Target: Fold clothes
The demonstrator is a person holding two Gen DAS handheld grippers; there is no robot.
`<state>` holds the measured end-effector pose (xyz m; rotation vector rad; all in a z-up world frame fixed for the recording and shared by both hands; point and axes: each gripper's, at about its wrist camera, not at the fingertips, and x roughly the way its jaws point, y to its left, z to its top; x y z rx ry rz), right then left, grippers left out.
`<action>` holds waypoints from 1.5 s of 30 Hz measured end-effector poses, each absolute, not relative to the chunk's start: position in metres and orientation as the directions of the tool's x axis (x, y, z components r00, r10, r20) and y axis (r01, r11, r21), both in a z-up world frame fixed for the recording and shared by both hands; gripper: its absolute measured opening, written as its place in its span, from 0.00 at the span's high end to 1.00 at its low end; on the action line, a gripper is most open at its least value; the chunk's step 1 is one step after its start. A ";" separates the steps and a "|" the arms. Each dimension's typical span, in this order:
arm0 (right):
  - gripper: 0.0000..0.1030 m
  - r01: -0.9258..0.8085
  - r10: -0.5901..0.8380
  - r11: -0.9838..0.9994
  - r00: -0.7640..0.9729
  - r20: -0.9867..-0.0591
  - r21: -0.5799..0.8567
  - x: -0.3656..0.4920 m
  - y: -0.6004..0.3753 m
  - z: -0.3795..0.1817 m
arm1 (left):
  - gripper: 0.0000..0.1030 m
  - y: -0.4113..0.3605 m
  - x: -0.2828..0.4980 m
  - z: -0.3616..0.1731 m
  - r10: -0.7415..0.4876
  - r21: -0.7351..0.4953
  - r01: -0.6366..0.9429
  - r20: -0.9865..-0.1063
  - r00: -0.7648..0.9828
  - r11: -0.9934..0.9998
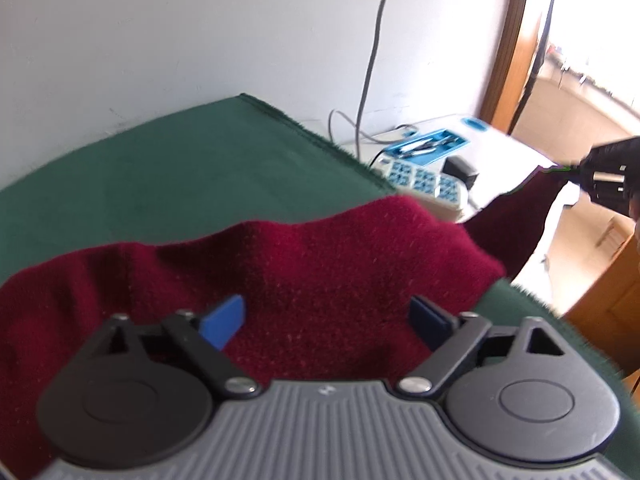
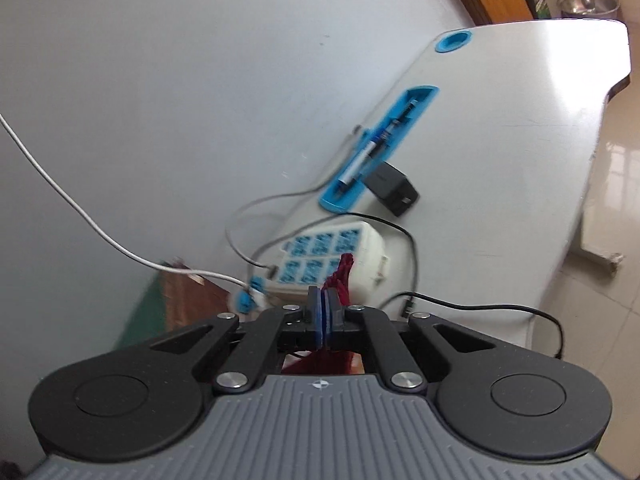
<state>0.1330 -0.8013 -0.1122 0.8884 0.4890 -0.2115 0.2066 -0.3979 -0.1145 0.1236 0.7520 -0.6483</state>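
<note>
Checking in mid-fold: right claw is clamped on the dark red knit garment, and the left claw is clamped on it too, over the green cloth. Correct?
Not quite. The left claw is open: the left wrist view shows its blue pads spread apart over the dark red knit garment on the green cloth. The right claw is indeed shut on the garment, as the right wrist view shows.

Both tools we're holding look the same. On our left gripper (image 1: pixel 323 322) there's a grey ribbed body with a tiny crosshair mark at its front edge, flanked by two round black discs. Black link arms with silver screws (image 1: pixel 414 385) run forward from that body to bright blue fingertips (image 1: pixel 224 320). Our right gripper (image 2: pixel 325 312) has the identical grey ribbing, black discs, silver screws and blue pads (image 2: pixel 318 320).
</note>
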 end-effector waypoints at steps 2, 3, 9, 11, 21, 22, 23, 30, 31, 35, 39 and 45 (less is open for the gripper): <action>0.99 0.299 0.068 0.570 0.911 -0.407 0.765 0.132 -0.799 -0.084 | 0.18 -0.395 0.212 -0.112 -0.506 -0.131 0.585 -0.670 0.542 0.800; 0.99 0.259 0.090 0.546 0.928 -0.363 0.797 0.132 -0.798 -0.070 | 0.20 -0.393 0.214 -0.112 -0.502 -0.127 0.583 -0.673 0.543 0.802; 0.99 -0.002 0.249 0.426 0.962 -0.115 0.905 0.147 -0.765 0.010 | 0.69 -0.375 0.230 -0.111 -0.485 -0.182 0.524 -0.695 0.530 0.832; 0.99 -0.083 0.312 0.390 0.949 -0.047 0.917 0.155 -0.747 0.033 | 0.76 -0.368 0.235 -0.110 -0.478 -0.201 0.497 -0.700 0.531 0.844; 0.99 -0.295 0.527 0.243 0.840 0.130 0.924 0.187 -0.646 0.101 | 1.00 -0.388 0.264 -0.110 -0.554 -0.315 0.496 -0.688 0.468 0.809; 0.99 -0.299 0.531 0.250 0.837 0.128 0.921 0.187 -0.639 0.103 | 1.00 -0.393 0.265 -0.112 -0.572 -0.333 0.503 -0.683 0.455 0.798; 0.99 -0.295 0.531 0.251 0.838 0.124 0.922 0.186 -0.633 0.104 | 1.00 -0.397 0.266 -0.114 -0.589 -0.352 0.509 -0.677 0.441 0.786; 0.99 -0.257 0.472 0.305 0.877 0.089 0.917 0.172 -0.599 0.117 | 1.00 -0.425 0.274 -0.121 -0.686 -0.456 0.544 -0.635 0.356 0.705; 0.98 -0.254 0.470 0.309 0.879 0.085 0.917 0.172 -0.593 0.118 | 1.00 -0.425 0.274 -0.117 -0.683 -0.448 0.550 -0.637 0.357 0.705; 0.98 -0.239 0.466 0.305 0.882 0.074 0.922 0.176 -0.568 0.115 | 1.00 -0.425 0.276 -0.102 -0.674 -0.418 0.572 -0.646 0.359 0.706; 0.98 -0.249 0.479 0.278 0.873 0.090 0.928 0.180 -0.546 0.109 | 0.88 -0.418 0.277 -0.086 -0.674 -0.387 0.610 -0.651 0.350 0.691; 0.99 -0.296 0.496 0.249 0.857 0.140 0.922 0.174 -0.522 0.114 | 0.78 -0.355 0.282 -0.086 -0.618 -0.264 0.694 -0.716 0.324 0.670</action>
